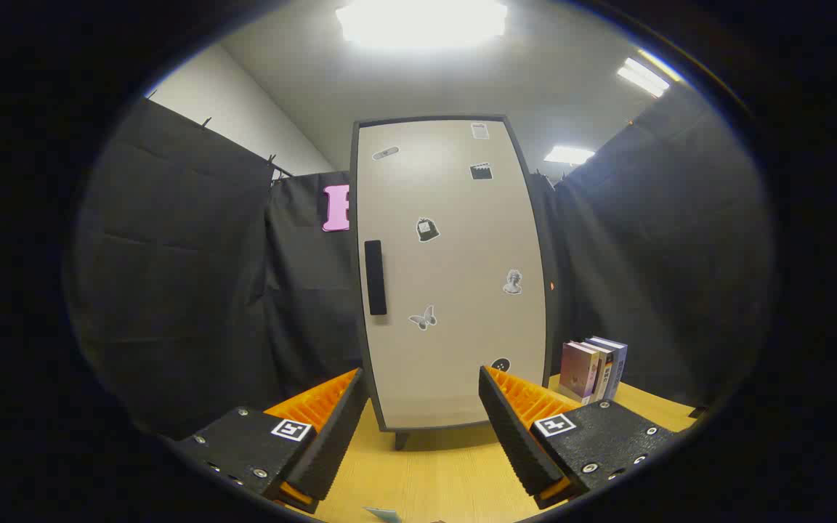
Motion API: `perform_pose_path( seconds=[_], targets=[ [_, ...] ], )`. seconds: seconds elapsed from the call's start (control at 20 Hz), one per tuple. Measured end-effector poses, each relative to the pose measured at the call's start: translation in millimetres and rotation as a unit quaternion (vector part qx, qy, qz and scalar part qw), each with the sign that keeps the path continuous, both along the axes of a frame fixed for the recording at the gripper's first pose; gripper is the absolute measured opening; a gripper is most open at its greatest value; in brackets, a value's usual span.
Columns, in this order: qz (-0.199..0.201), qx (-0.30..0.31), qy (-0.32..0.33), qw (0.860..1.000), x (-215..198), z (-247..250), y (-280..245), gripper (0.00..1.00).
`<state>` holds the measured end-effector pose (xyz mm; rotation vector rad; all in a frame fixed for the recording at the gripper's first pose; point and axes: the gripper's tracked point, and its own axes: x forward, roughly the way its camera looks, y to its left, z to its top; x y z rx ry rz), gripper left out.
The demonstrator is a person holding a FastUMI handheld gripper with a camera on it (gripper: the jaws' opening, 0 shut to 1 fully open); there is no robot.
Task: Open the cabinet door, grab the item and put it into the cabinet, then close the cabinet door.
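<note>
Gripper view, near to far: claw [422, 425] spread wide, nothing between its fingers [331, 436], hovering over the wooden counter [426, 472]. Just ahead, standing on short legs on the counter, beige cabinet [455, 276] with its door shut, dotted with small stickers [427, 229]. Black vertical handle [375, 277] near the door's left edge. To the cabinet's right, beyond the right finger, upright on the counter, a small row of books [593, 369].

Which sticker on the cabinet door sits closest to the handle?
The backpack-shaped sticker, just right of the handle's top end. The butterfly sticker sits lower, the others farther off. The gripper's jaws are open.
</note>
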<state>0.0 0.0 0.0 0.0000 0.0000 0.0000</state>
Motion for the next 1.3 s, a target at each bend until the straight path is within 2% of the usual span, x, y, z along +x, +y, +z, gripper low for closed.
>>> perform_pose_path(
  seconds=[0.85,1.3],
  targets=[
    [0.001,0.001,-0.006,1.0,36,15,-15,0.95],
    [0.04,-0.013,-0.023,0.999,97,55,19,0.95]
  ],
)
